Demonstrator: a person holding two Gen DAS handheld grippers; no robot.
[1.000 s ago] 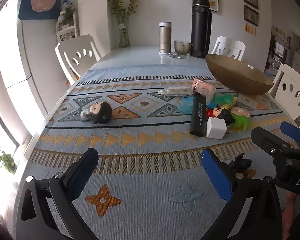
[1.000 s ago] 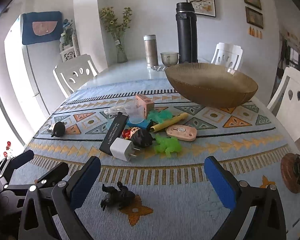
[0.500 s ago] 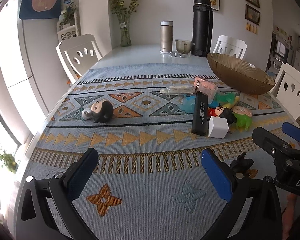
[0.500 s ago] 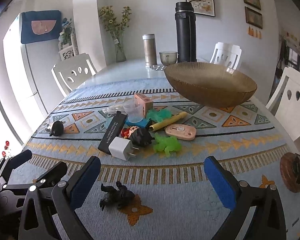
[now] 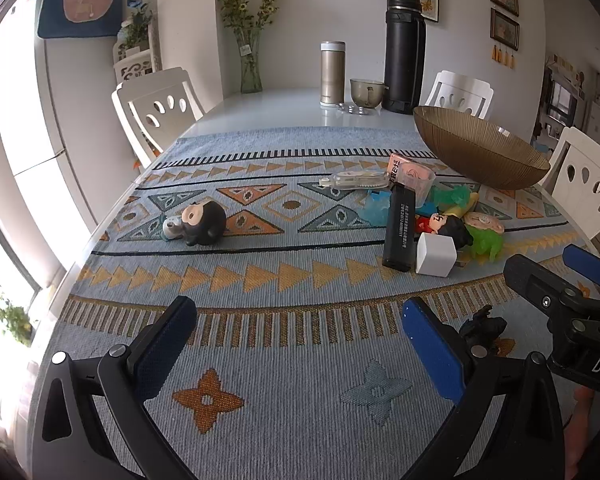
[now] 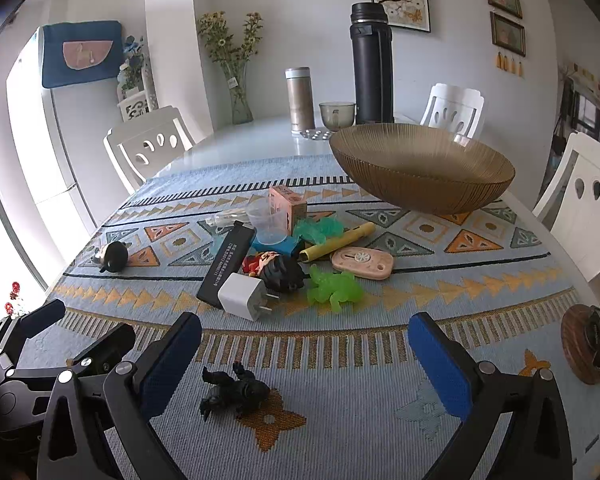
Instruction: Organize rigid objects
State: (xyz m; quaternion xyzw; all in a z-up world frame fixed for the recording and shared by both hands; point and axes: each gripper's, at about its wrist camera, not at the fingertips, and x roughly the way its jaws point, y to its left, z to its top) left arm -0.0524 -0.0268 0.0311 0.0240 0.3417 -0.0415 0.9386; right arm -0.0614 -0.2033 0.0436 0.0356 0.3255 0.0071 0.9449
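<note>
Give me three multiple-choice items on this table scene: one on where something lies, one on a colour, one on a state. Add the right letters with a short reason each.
1. Where does the black action figure lie?
A. inside the brown bowl
B. on the tablecloth nearest the right gripper, apart from the pile
C. on top of the white charger

2. What colour is the frog toy beside the pile?
A. green
B. red
C. white

3. What is the state of the brown bowl?
A. holding several toys
B. tipped upside down
C. upright, nothing visible inside

Key:
1 B: the figure sits alone on the tablecloth close before the right gripper, while the white charger is further off in the pile.
2 A: it is translucent green.
3 C: the bowl stands open side up and the visible interior shows no objects.
</note>
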